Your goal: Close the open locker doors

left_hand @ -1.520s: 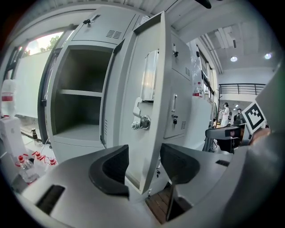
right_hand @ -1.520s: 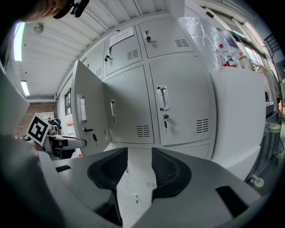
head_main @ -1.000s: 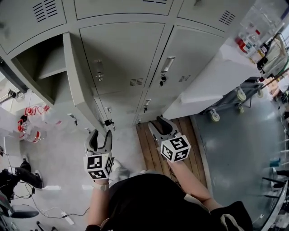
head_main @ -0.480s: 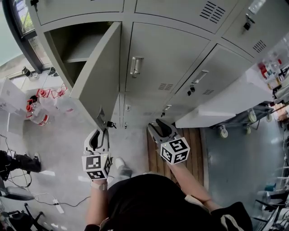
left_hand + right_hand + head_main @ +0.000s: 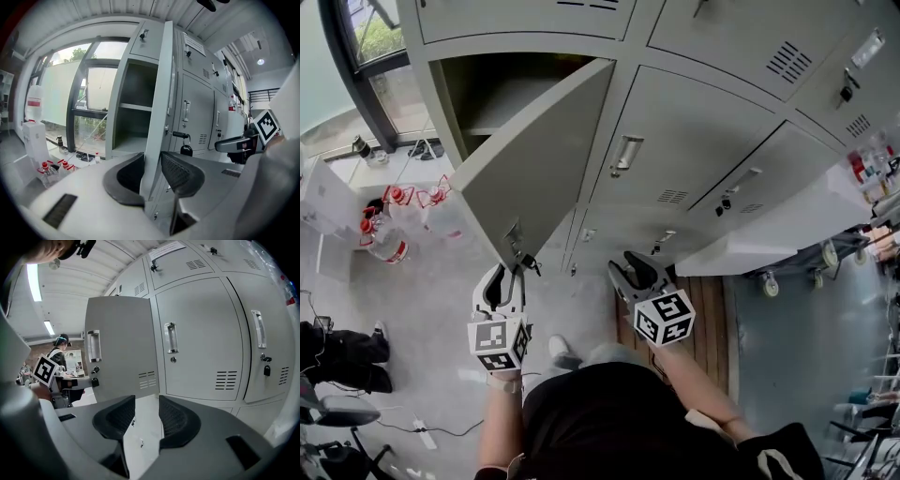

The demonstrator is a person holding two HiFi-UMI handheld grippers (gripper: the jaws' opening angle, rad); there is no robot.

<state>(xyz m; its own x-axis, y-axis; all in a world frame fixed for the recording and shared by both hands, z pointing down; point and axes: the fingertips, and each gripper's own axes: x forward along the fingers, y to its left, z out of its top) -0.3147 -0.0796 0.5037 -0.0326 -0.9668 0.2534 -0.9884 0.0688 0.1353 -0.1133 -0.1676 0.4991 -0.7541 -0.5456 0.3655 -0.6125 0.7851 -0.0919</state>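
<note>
Lower end of the open locker door [image 5: 157, 117] hidden behind the left tool [image 5: 152, 164]; top-row lockers [image 5: 525, 14] cut off by the head view's upper edge; label [image 5: 194, 45] print illegible.

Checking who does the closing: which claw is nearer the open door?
Left. The left claw has just closed on the free edge of the door, held between its jaws; the right claw hangs apart, before the closed lockers.
</note>
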